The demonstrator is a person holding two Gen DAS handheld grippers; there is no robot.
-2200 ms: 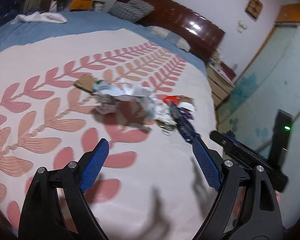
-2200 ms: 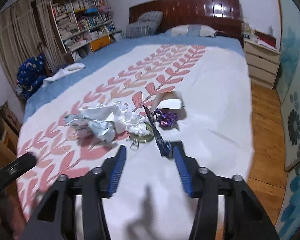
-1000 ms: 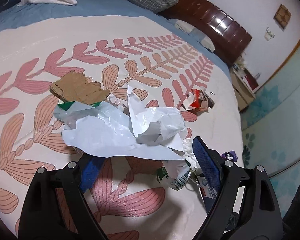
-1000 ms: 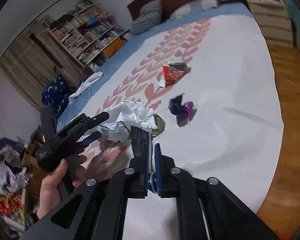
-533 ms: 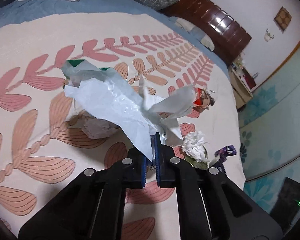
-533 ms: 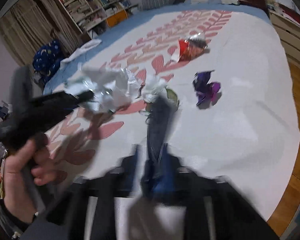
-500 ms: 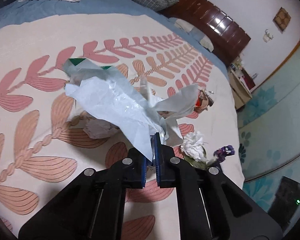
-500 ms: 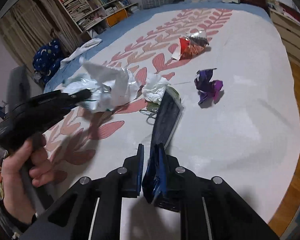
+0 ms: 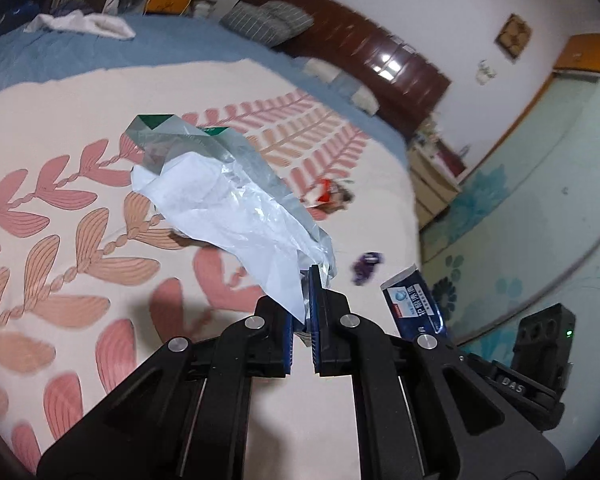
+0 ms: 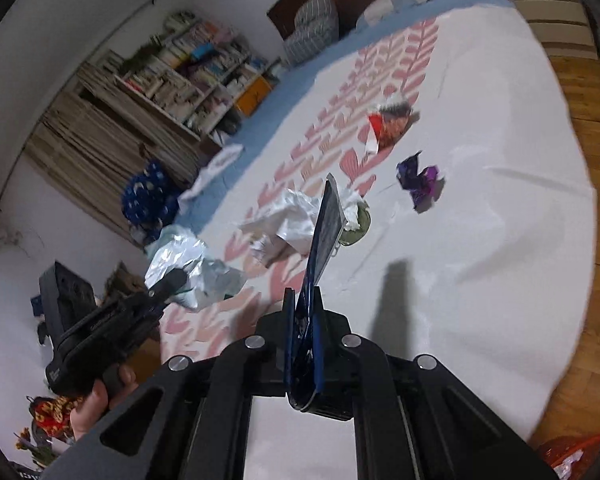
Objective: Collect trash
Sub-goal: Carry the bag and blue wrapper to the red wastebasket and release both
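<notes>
My left gripper [image 9: 305, 280] is shut on a crumpled silver and white plastic bag [image 9: 236, 200], which hangs lifted above the bed. The right wrist view shows the same bag [image 10: 188, 268] at the left gripper [image 10: 172, 280]. A flat dark blue packet [image 10: 328, 224] stands up between the jaws of my right gripper [image 10: 302, 300], which are closing on it with the pads pressing. The packet [image 9: 414, 304] also shows at the right of the left wrist view. Still lying on the bed are a red wrapper [image 10: 388, 124], a purple wrapper [image 10: 420, 180], white crumpled plastic [image 10: 292, 216] and a tissue on a green lid [image 10: 356, 220].
The trash lies on a bed cover [image 9: 80, 280] with a pink leaf pattern. A dark headboard [image 9: 380, 64] and pillows are at the far end. A bookshelf [image 10: 188, 76] stands left of the bed and a wooden floor [image 10: 580, 128] lies to its right. A person's hand [image 10: 100, 396] holds the left gripper.
The left gripper went from open around the bag to shut on it, then lifted it off the bed. The right gripper kept the blue packet and swung it more upright.
</notes>
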